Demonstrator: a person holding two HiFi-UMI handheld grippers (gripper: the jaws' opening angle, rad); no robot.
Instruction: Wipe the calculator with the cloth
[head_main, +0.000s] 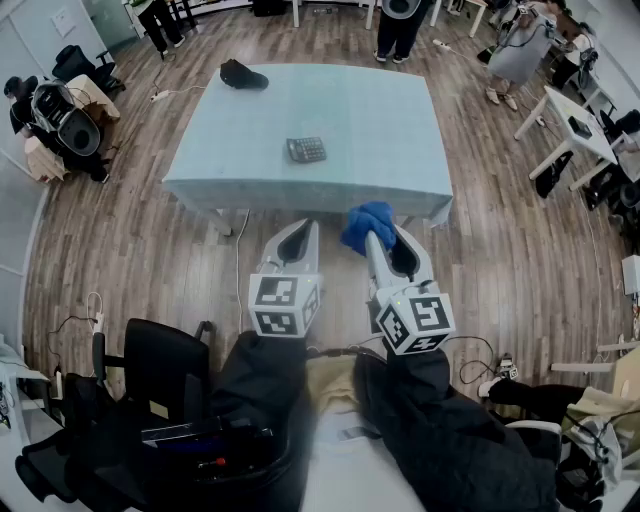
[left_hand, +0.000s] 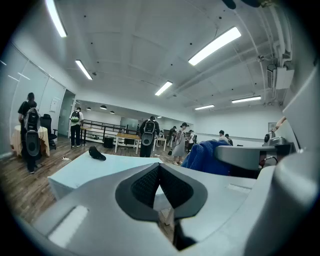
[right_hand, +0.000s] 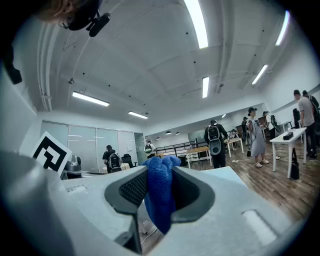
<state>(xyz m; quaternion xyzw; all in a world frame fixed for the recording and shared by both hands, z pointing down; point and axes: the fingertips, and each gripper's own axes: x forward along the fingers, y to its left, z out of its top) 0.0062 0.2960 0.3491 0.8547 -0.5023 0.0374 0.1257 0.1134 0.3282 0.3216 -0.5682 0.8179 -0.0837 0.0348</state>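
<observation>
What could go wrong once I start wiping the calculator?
The calculator lies loose on the table, and the left gripper is shut and well away from it, so a wipe may push it along. The right gripper pinches the cloth in a bunch, so it could slip out, or the hard tips might scrape the keys.

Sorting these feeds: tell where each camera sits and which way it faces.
Head view: on the head, looking down at table and calculator; left gripper, right gripper, sleeves show.
Left gripper view: on that gripper, facing the table along shut, empty jaws.
Right gripper view: on that gripper, facing the table, jaws clamping the cloth.
Shared: cloth in all three.
</observation>
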